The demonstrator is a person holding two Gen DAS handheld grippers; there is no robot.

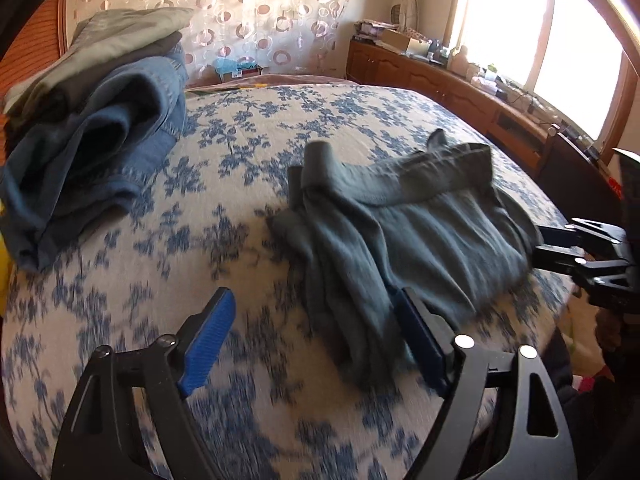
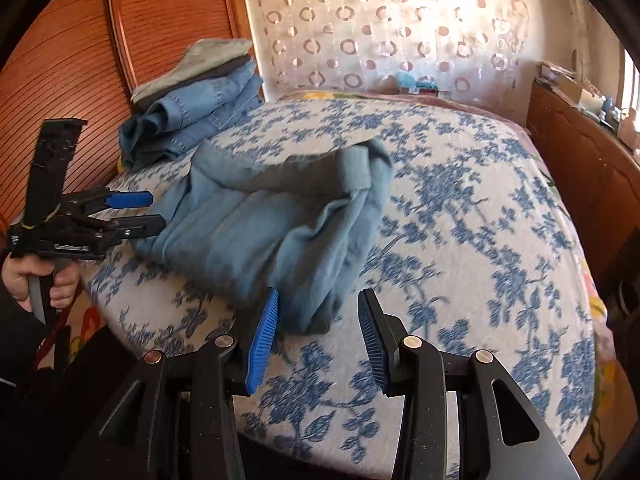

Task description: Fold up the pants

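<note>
The grey-blue pants (image 1: 404, 224) lay bunched and partly folded on the flower-patterned bed (image 1: 240, 152), near its front edge, with the thick waistband turned up along the far side and the legs trailing in loose ridges toward the cameras. They looked like soft knit or fleece: light, limp, not slippery, likely to sag and drape wherever unsupported, and in no danger of damage from a firm pinch. The left gripper (image 1: 316, 340) hovered low over the near hem with its fingers (image 1: 208, 340) spread wide, one beside the cloth, holding nothing. The right gripper (image 2: 316, 340) stood at the other near corner, fingers partly apart and also empty, the fabric just ahead of them. A good hold would probably be the doubled layers at the two near corners or the sturdier waistband, pinching through all layers so none slipped free. A stack of folded jeans (image 1: 92, 148) sat well apart near the wooden wardrobe (image 2: 68, 60).
</note>
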